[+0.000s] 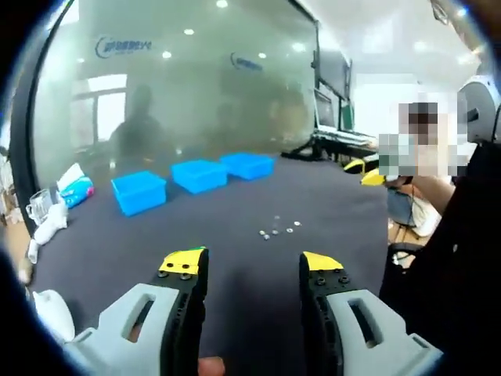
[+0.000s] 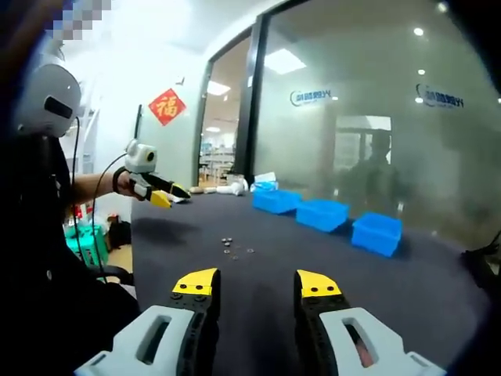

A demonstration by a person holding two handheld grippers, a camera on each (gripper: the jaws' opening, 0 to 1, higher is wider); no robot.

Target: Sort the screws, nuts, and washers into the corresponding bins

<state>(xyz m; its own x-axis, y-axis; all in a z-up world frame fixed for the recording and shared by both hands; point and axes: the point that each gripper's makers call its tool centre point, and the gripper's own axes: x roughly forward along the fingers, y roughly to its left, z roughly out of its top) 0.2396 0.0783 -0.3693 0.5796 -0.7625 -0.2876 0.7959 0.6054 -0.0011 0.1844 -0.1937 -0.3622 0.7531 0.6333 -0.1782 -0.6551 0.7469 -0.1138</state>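
A small cluster of screws, nuts and washers lies on the dark grey table, well ahead of my left gripper, which is open and holds nothing. Three blue bins stand in a row at the table's far side. The right gripper enters at the right edge with its yellow tips showing. In the right gripper view the same hardware lies ahead of my right gripper, open and empty. The bins line the far right. The left gripper hovers at the table's left edge.
A frosted glass wall runs behind the bins. A tissue pack, a glass cup and white cloth sit at the table's left end. The person in black stands at the table's near edge. A desk with monitors stands beyond.
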